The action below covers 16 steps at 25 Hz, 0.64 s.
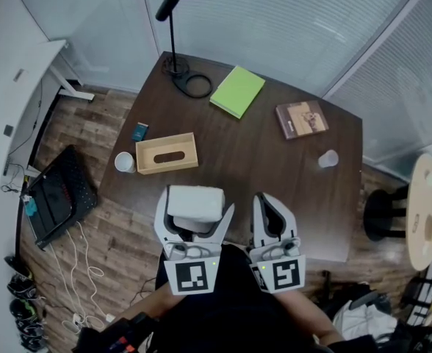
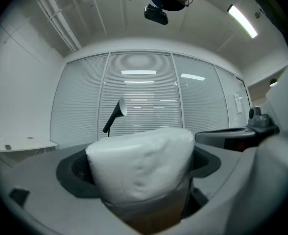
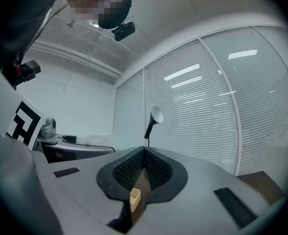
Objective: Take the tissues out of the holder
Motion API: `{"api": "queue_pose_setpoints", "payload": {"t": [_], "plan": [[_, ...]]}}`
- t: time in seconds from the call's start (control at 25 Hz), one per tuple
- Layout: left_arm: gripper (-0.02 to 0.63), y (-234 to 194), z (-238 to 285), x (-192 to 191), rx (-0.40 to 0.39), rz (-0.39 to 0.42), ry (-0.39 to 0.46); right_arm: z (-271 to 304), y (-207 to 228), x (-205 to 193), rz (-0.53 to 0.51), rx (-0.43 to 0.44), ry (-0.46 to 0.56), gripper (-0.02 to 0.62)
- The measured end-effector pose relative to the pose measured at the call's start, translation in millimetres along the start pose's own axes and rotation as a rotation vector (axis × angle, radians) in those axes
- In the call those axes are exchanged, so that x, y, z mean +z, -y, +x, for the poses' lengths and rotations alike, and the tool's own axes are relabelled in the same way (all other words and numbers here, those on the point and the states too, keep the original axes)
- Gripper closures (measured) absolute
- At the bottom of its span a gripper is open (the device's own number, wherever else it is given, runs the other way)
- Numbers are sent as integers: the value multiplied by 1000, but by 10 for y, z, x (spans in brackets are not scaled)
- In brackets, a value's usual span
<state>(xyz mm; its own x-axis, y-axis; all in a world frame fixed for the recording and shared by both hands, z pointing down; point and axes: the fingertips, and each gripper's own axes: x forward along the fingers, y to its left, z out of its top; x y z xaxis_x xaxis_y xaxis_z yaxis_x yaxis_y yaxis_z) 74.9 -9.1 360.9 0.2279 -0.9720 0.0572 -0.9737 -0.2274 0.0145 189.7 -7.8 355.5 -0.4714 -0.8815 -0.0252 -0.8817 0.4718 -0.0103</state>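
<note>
A glass-walled office with closed blinds all round, and in the middle of it a dark wooden table point(image 1: 260, 160) carrying a black desk lamp point(image 1: 173, 6) at the top of the head view, a green notebook point(image 1: 237, 91), a brown book point(image 1: 302, 119) and a clear cup point(image 1: 328, 158) toward the right. The wooden tissue holder point(image 1: 167, 153) sits at the table's left-centre, just beside a white cup point(image 1: 125, 162). Its oval slot looks dark, with no white showing in it. The white pack of tissues point(image 1: 195, 203) is well clear of the holder, low in the frame near the table's near edge, held up in the left gripper point(image 1: 195, 209). That gripper's jaws are spread wide and pressed against the pack's two sides; in the left gripper view the soft bundle point(image 2: 141, 168) fills the space between the pads. The right gripper point(image 1: 266, 201) hangs just beside it at lower centre, its jaws pressed together on nothing. To my eye the main job is done, since the tissues are out of the holder. What seems left is setting the pack down somewhere on the table. Whether anything remains deep inside the holder I cannot tell from here.
</note>
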Motion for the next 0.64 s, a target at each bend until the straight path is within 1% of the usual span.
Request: {"api": "queue_pose_setpoints", "payload": {"t": [0.16,0.32,0.64], "plan": [[87,57,-3,-16,-12,14,-4,-60,14,-30,-2,-7,-6,584],[87,118,24,-24,-25,0,-5,-83,73,-13,-12,-24,-8,584],[87,217,101,-30,-41,9,-5,-116,159,-32,-14,-35,-12,584]]}}
